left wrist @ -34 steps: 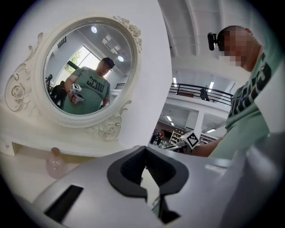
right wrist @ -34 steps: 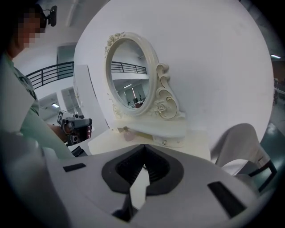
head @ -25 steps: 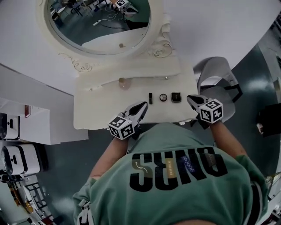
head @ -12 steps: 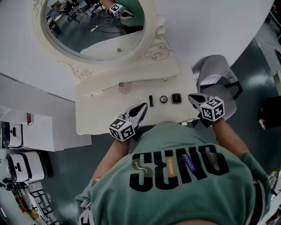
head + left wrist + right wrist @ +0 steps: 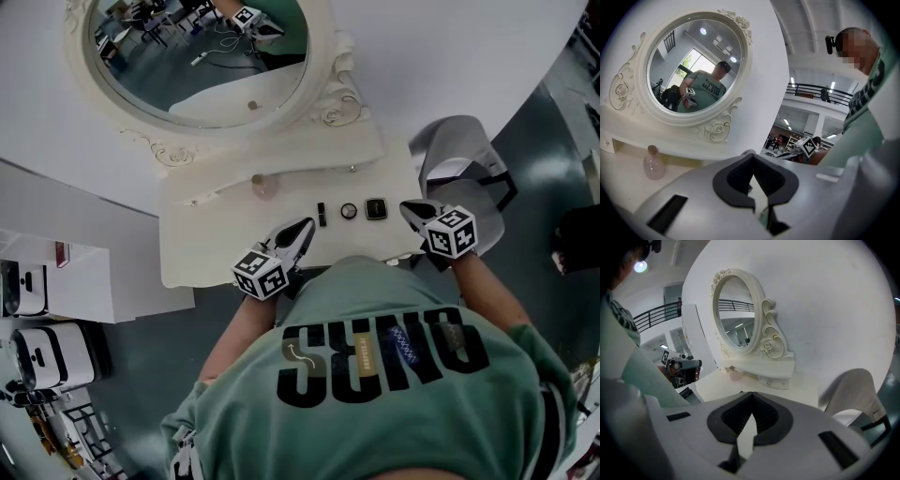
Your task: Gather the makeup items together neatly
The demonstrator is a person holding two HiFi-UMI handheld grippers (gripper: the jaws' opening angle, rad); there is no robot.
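So far done: stick, round case and square case set in a close row near the front of the table, just beside one another; judged already tidy.
Left to do: pink bottle apart from the row, farther back and to the left, near the base of the mirror; probably the last thing to bring over.
Stick: small and dark, at the left end of the row.
Round case: middle of the row, pale centre inside a dark ring.
Square case: dark, at the right end of the row.
Pink bottle: upright, with a round body and a narrow neck.
Left gripper: fingers pressed together at the tips, holding nothing; above the front edge of the table, just left of the stick.
Right gripper: fingers closed tight, empty; near the front right corner of the table, just right of the square case.
Progress, as a judgement: well along, one item outstanding.
Next need, as a judgement: jaws to be spread before any reach for the bottle; smooth round body likely to slip or tip.
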